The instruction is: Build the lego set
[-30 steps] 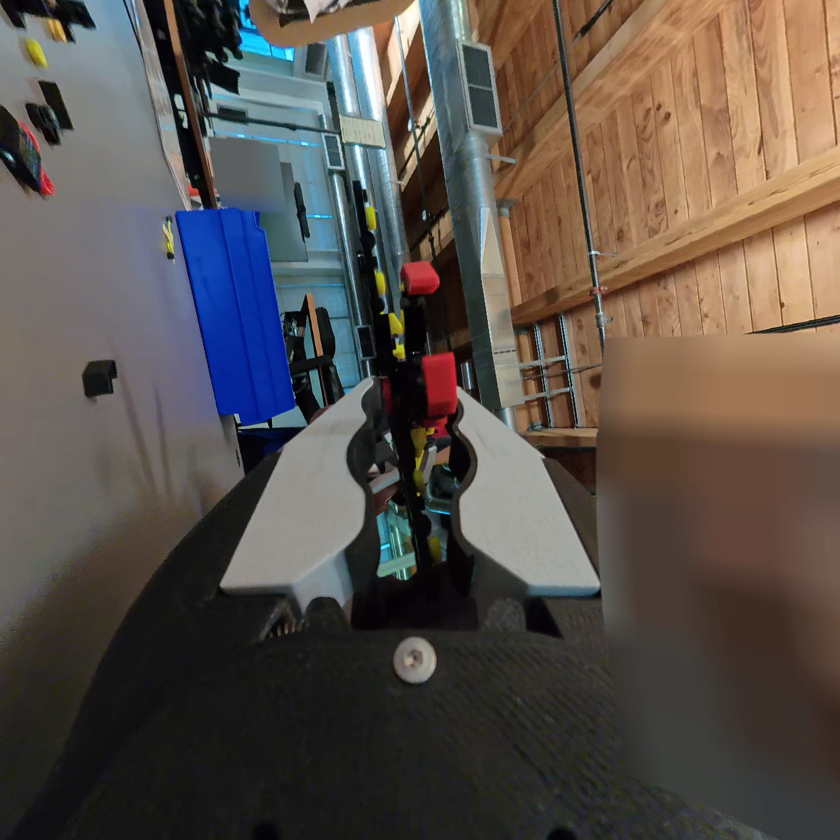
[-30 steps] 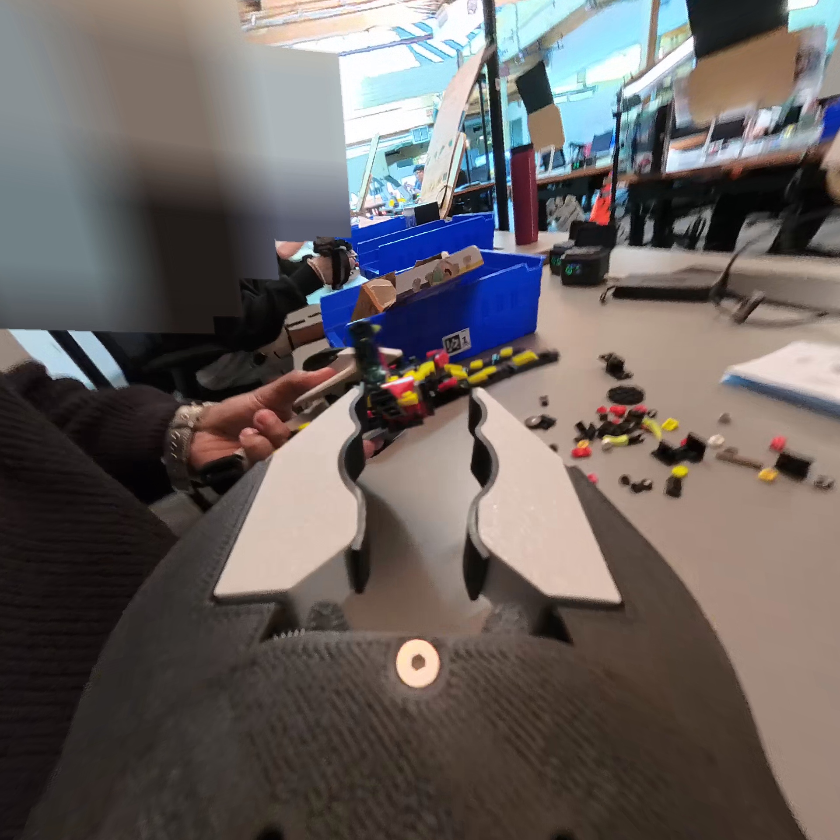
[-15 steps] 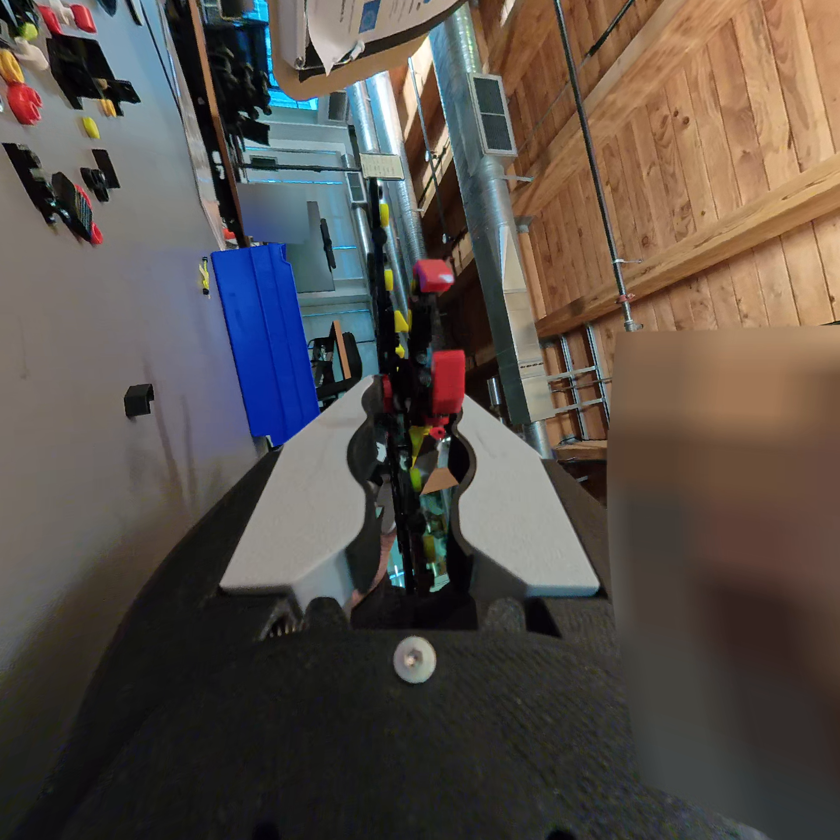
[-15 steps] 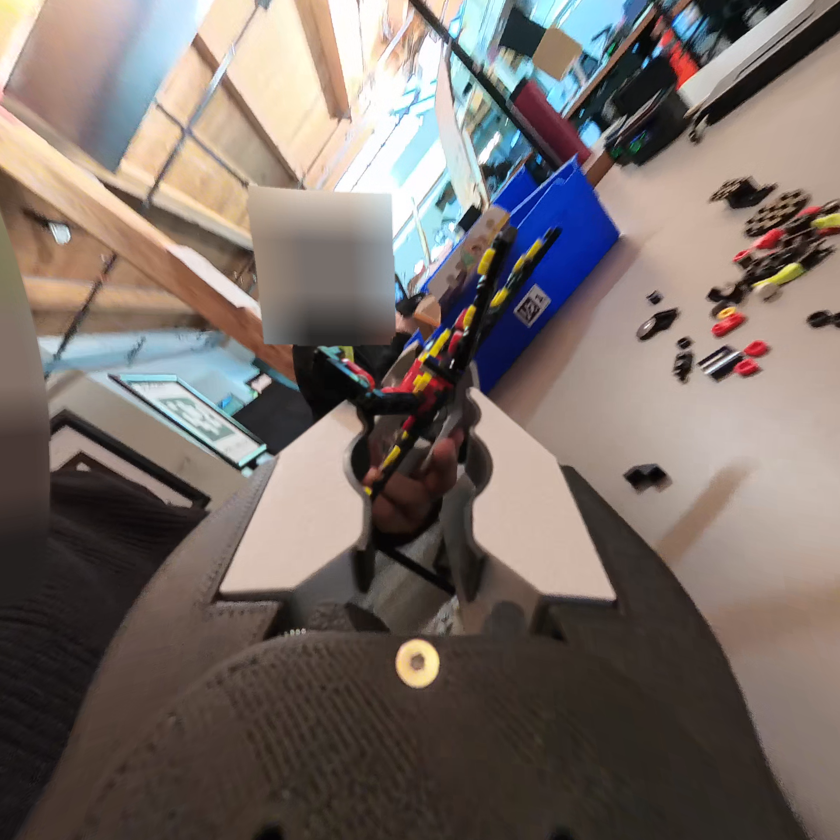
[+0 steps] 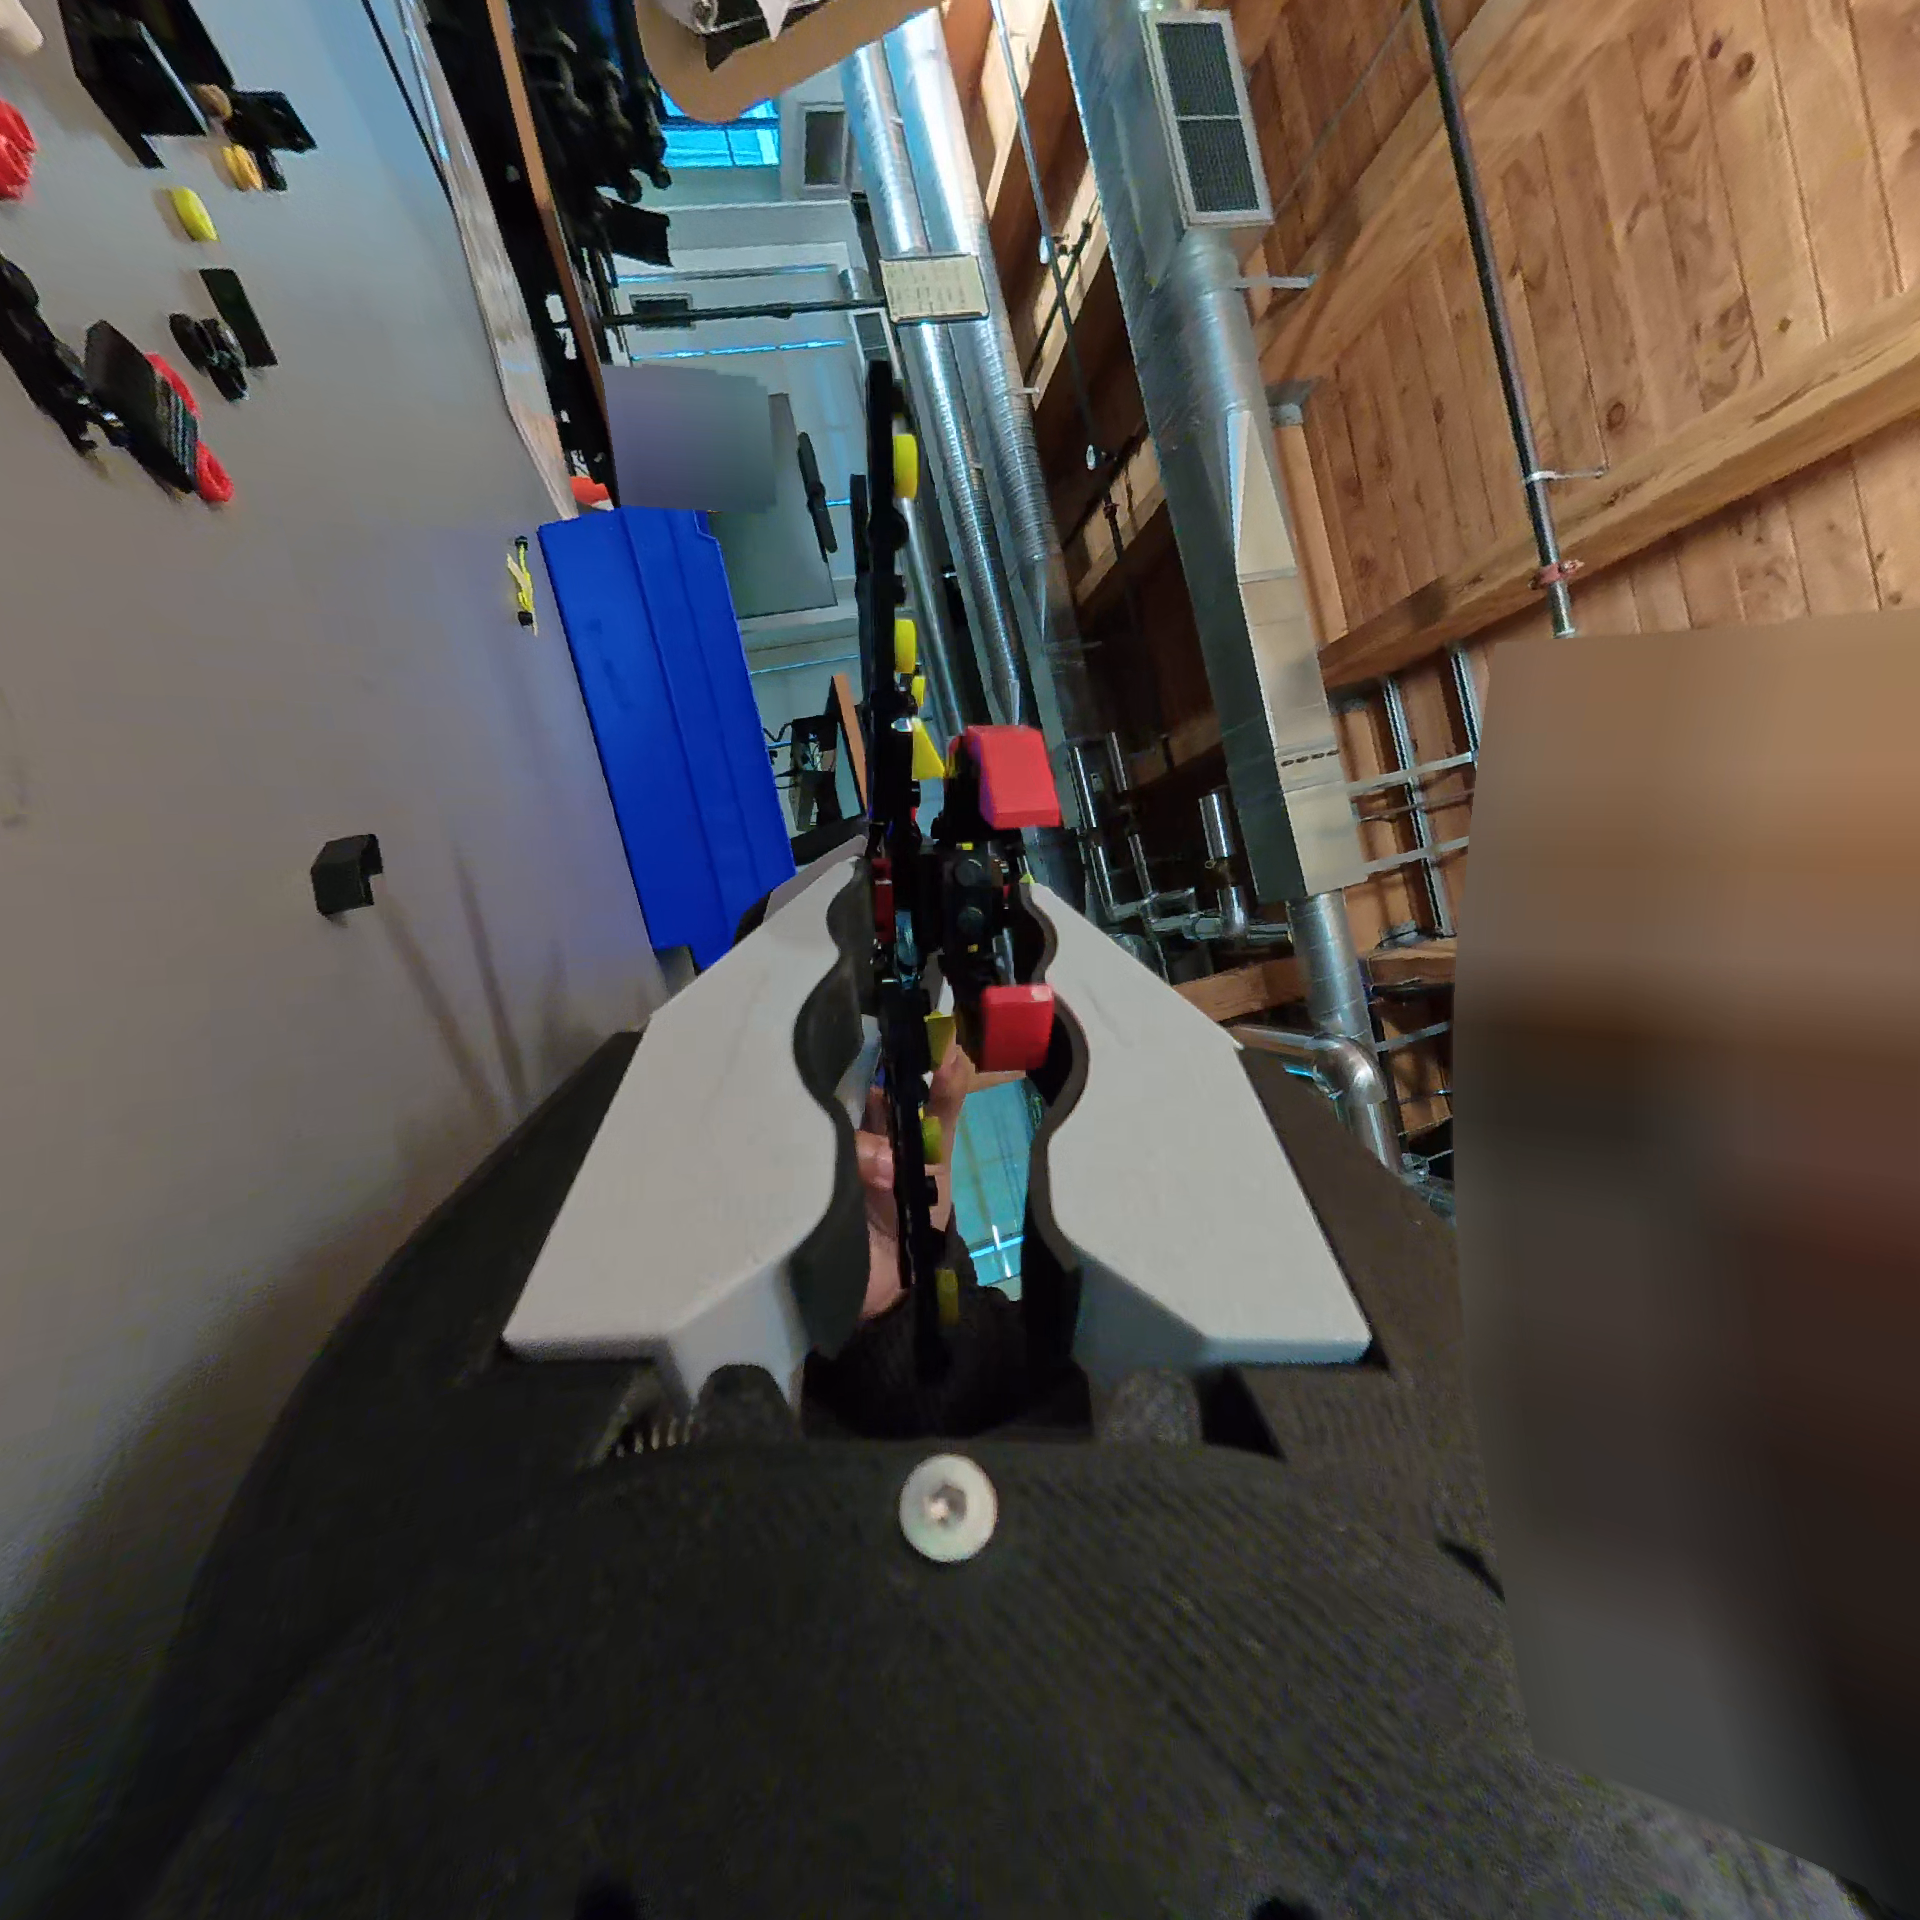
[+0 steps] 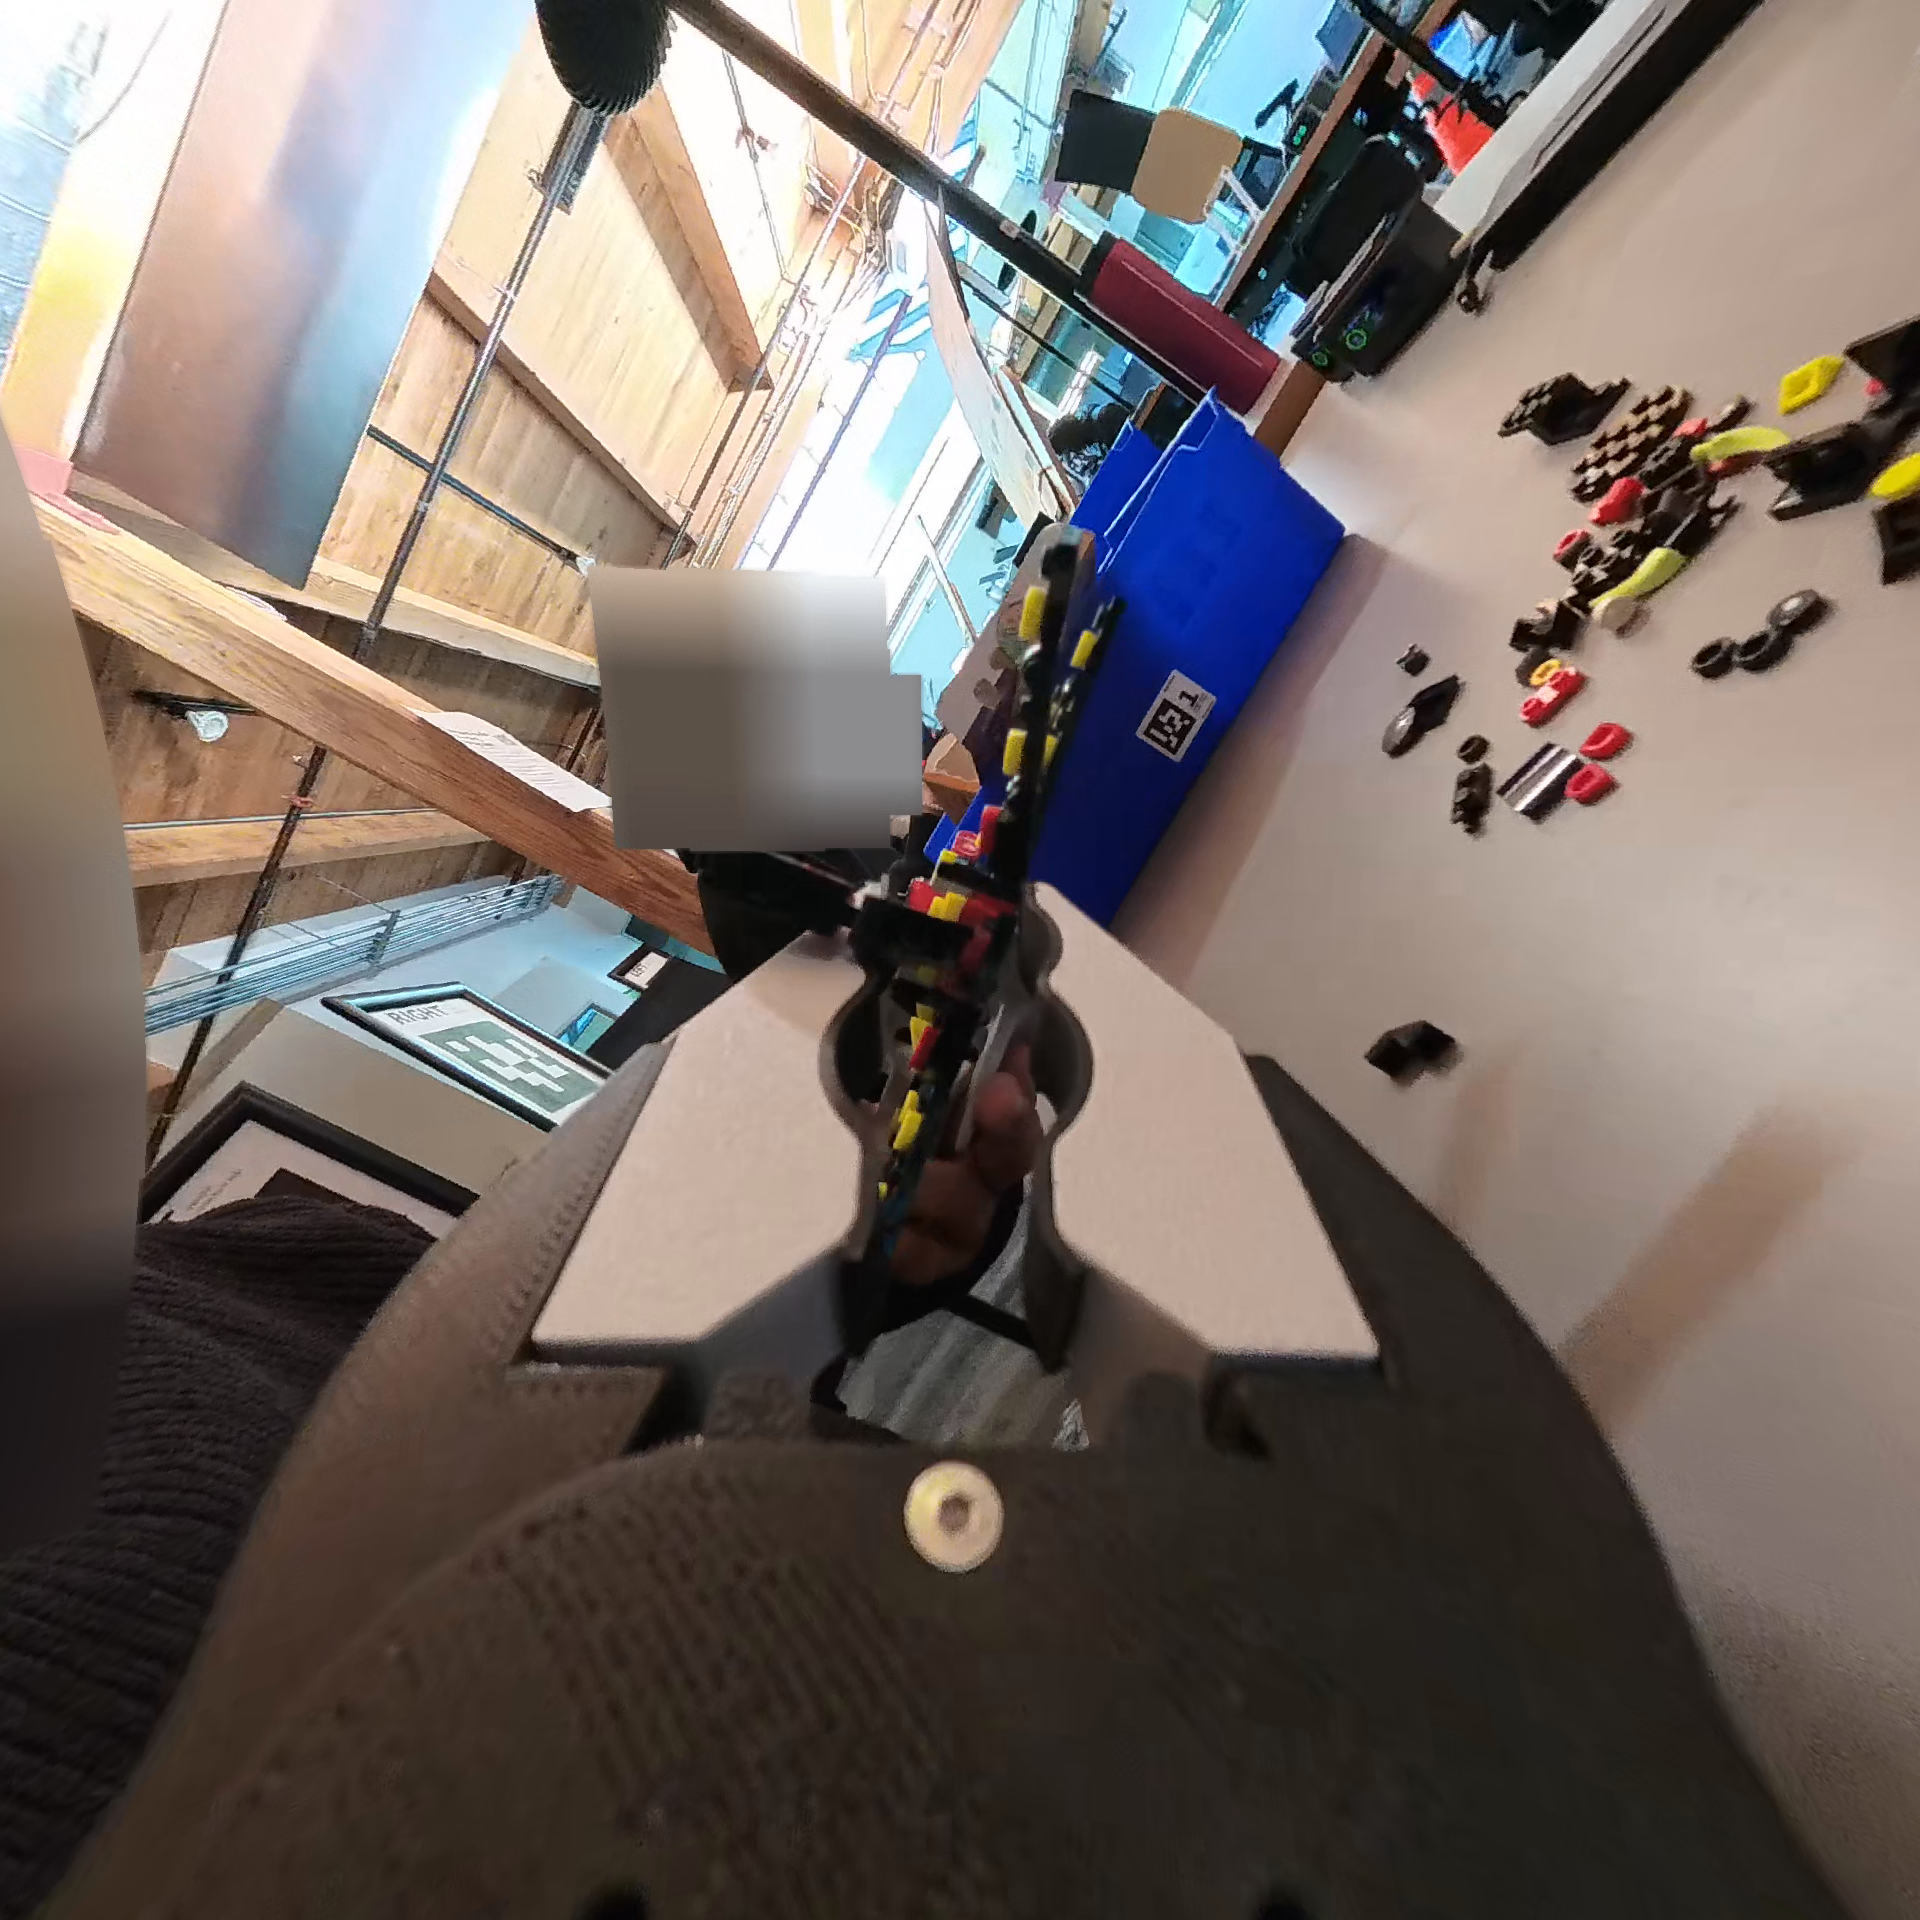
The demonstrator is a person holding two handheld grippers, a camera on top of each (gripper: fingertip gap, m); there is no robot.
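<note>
A workshop with timber-clad walls, silver ducts and a pale grey counter (image 6: 1558,1039) forms the setting; both views are steeply tilted. On the left, the left hand-held gripper (image 5: 940,914) is clamped on a black, red and yellow brick-built assembly (image 5: 899,727), its pale fingers (image 5: 727,1091) pressing the dark core while a long black strip with yellow studs juts past the tips. A hand shows behind the gap. On the right, the right hand-held gripper (image 6: 951,935) has its fingers (image 6: 1164,1122) drawn in close on the same assembly (image 6: 1039,707), seemingly gripping it near the red and yellow cluster. So the piece hangs in the air between both tools, clear of the counter. Nearby stand a blue bin (image 6: 1195,665) just beyond the tips, a single black piece (image 6: 1408,1047) on the counter, and loose black, red and yellow pieces (image 6: 1621,582) scattered farther right. Nothing crowds the fingers.
</note>
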